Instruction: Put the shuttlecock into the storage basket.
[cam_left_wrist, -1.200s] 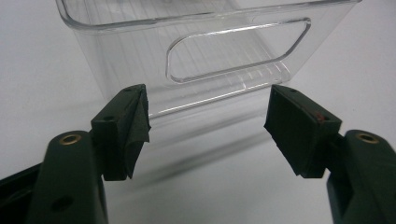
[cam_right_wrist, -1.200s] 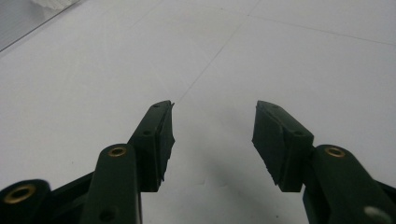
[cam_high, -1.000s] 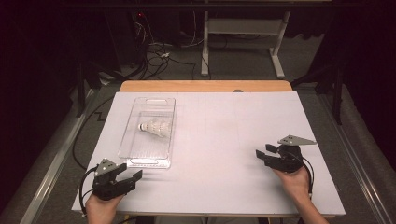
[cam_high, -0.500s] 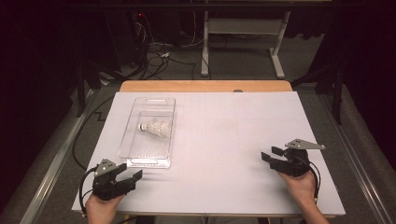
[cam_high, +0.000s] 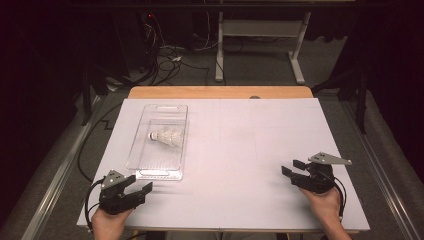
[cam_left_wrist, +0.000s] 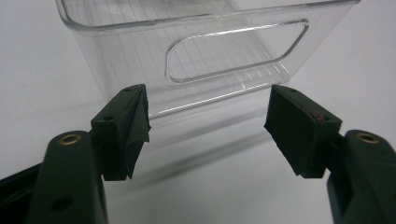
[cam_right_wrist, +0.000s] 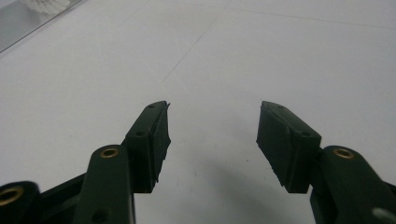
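- High view: since a moment ago the right hand-held gripper (cam_high: 294, 172) has drifted slightly toward the person's near edge of the white paper-covered tabletop (cam_high: 240, 150), and its jaws have just been opening, with nothing between them.
- That reads as a readying move, not a grasp: no thing is held, so the work with the white feathered shuttlecock (cam_high: 165, 136) looks not yet begun.
- The shuttlecock lies on its side inside the clear rectangular plastic tray (cam_high: 145, 165), ahead of the left hand-held gripper (cam_high: 142, 189) and well apart from the right one, far across to its left.
- Left gripper view: the left hand-held gripper (cam_left_wrist: 205, 121) has stayed put; its jaws stand wide apart and empty, facing the tray's near end wall with its cut-out handle slot (cam_left_wrist: 233, 51), close but not touching.
- Right gripper view: the right hand-held gripper (cam_right_wrist: 212, 135) points level over bare tabletop, its jaws apart; a corner of the tray shows far off at the upper left.
- Both hands rest low at the near edge, forearms coming in from below, grippers aimed forward and slightly inward.
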